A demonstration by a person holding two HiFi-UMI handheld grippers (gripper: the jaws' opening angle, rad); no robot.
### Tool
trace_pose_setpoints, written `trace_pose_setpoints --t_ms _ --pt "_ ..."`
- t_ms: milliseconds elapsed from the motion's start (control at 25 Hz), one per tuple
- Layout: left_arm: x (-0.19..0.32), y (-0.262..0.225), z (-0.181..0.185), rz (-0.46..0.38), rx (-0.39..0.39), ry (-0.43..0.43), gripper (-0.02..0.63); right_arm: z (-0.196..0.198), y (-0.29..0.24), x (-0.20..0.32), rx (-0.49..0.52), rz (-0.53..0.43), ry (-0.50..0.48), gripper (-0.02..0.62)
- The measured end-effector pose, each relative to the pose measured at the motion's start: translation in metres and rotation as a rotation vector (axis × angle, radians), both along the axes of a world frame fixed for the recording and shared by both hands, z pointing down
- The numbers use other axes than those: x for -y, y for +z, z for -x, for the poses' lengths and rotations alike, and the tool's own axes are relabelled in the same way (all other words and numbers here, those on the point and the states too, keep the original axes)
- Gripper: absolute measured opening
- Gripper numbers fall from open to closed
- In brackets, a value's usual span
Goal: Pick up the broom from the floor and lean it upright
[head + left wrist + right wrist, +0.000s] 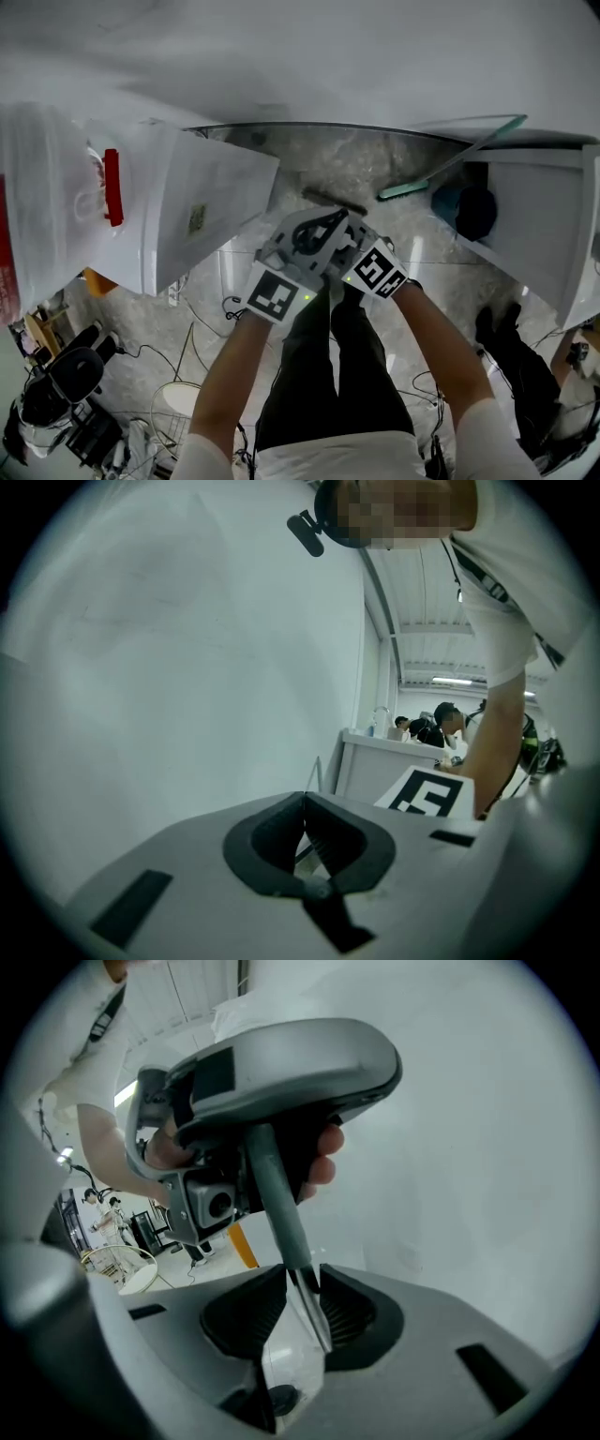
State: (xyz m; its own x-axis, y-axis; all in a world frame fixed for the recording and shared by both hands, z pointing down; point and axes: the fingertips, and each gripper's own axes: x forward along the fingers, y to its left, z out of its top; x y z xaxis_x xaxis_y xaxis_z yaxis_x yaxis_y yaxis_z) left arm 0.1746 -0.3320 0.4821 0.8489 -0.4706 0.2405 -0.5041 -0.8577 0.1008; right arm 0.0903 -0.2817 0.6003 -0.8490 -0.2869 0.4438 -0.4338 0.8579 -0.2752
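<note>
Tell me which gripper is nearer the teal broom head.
Right. The right gripper, closed on a grey rod, sits below-left of the teal broom head; the left gripper is farther left.

Two grippers (pixel 305 841) (pixel 295 1302), one broom (pixel 279 1208)

Lab: white partitions (pixel 217 208), floor cables (pixel 201 330).

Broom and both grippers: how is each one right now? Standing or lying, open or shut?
Broom: head on the floor, handle slanting up to the white wall; looks leaned, neither gripper on it.
Left gripper: shut.
Right gripper: jaws apart, a grey bar from under the left gripper between them; squeezed or not, cannot tell.
</note>
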Motion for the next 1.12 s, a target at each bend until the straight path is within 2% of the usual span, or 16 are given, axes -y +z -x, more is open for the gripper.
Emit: trace_pose_setpoints --t_ms 200,600,720,880,1000,1120 --pt "0.004 0.001 -0.004 0.007 -0.011 0.064 0.009 0.002 0.006 0.008 -0.013 -0.006 -0.013 0.106" --pt "0.019 -0.014 0.006 -0.036 -0.015 0.084 0.011 -0.001 0.005 0.016 -0.093 -0.049 -0.042 0.083" --pt "0.026 -0.02 0.014 -0.013 -0.017 0.053 0.012 -0.003 0.004 0.024 -0.101 -0.06 -0.027 0.083" --pt "0.039 -0.03 0.027 0.115 -0.095 -0.062 0.034 -0.006 0.005 0.031 -0.127 -0.063 -0.019 0.08" --pt "0.052 -0.043 0.034 0.121 -0.116 -0.097 0.074 -0.013 0.004 0.041 -0.136 -0.067 0.015 0.078" --pt "0.068 -0.054 0.041 0.108 -0.13 -0.126 0.083 -0.029 0.004 0.057 -0.131 -0.043 0.094 0.078"
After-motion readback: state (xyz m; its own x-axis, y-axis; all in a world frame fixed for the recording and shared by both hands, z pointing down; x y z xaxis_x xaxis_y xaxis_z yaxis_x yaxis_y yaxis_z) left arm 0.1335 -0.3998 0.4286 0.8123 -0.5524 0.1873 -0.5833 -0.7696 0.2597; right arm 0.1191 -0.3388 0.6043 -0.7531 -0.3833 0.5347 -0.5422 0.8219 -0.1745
